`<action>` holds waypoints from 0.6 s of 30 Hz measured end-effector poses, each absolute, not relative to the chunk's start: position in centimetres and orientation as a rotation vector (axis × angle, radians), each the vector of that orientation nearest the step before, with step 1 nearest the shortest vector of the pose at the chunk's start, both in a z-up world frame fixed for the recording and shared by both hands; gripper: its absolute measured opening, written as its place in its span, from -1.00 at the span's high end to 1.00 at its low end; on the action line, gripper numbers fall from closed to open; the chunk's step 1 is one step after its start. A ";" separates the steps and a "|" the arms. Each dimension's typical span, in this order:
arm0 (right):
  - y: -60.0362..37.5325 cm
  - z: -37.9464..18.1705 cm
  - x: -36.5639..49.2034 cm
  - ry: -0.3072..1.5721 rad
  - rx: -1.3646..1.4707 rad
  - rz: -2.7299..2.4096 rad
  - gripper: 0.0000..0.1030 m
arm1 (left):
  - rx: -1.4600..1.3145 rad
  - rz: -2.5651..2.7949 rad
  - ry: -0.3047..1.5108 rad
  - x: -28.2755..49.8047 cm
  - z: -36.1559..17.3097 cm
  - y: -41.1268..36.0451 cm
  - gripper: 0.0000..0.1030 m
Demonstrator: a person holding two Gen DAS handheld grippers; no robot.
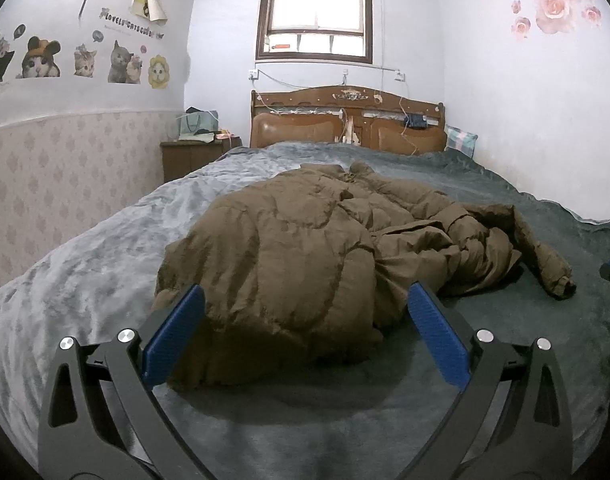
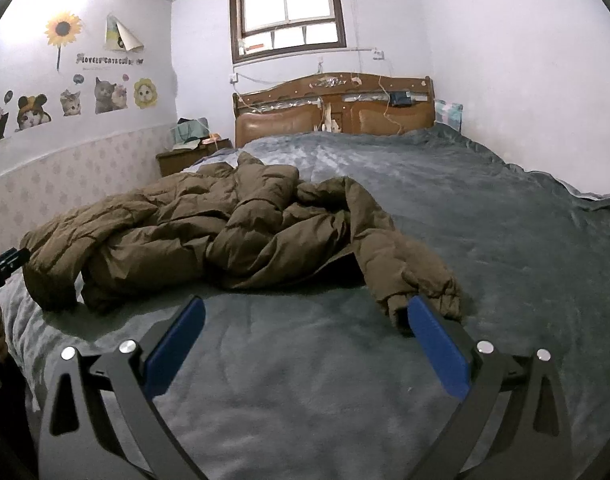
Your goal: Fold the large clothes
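a brown puffer coat point(image 1: 305, 248) is seen crumpled in a heap on the grey-blanketed bed point(image 1: 85, 264), quilted & creased, w/ its bulk bunched toward the left-centre of the mattress. one sleeve point(image 2: 405, 272) is stretched out to the right, cuff lying flat on the blanket.

left tool point(image 1: 305, 312) is held released, blue pads spread wide, nothing gripped; the coat's near hem is framed between them. right tool point(image 2: 305, 320) is likewise released, jaws apart; the sleeve cuff lies just beside its right pad, contact can't be told.

at far left a nightstand point(image 1: 193, 156) w/ bags is seen by the wall, then the wooden headboard point(image 1: 345, 120) under a window point(image 1: 317, 20), then a pillow point(image 1: 461, 140) at right.

the coat's long axis is laid roughly across the bed, left to right, sleeve pointing right & toward the foot. nothing is seen lying on top of the coat.
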State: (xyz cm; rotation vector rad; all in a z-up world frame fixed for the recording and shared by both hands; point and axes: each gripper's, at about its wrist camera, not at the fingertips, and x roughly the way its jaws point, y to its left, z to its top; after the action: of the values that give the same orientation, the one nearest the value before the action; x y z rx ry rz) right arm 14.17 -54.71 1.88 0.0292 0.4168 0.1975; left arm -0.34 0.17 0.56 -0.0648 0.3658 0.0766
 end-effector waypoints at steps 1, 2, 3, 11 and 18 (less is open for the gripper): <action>-54.7 1.9 14.1 0.416 0.027 0.198 -0.97 | -0.064 0.078 0.367 -0.3 0.6 0.2 -0.94; -54.7 1.8 14.1 0.416 0.025 0.200 -0.97 | -0.062 0.079 0.368 -0.3 0.5 0.1 -0.94; -54.7 1.8 14.1 0.416 0.023 0.201 -0.97 | -0.060 0.080 0.369 -0.3 0.5 0.1 -0.94; -54.4 1.6 14.3 0.429 0.014 0.195 -0.97 | -0.054 0.085 0.365 -0.5 0.4 0.0 -0.94; -54.4 1.6 14.4 0.425 0.011 0.189 -0.97 | -0.052 0.088 0.364 -0.5 0.4 -0.1 -0.94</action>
State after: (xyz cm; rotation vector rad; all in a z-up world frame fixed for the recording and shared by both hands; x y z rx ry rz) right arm 14.37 -54.39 1.57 0.0112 0.4254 0.1891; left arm -0.46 -0.08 0.42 -0.0523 0.3637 0.0878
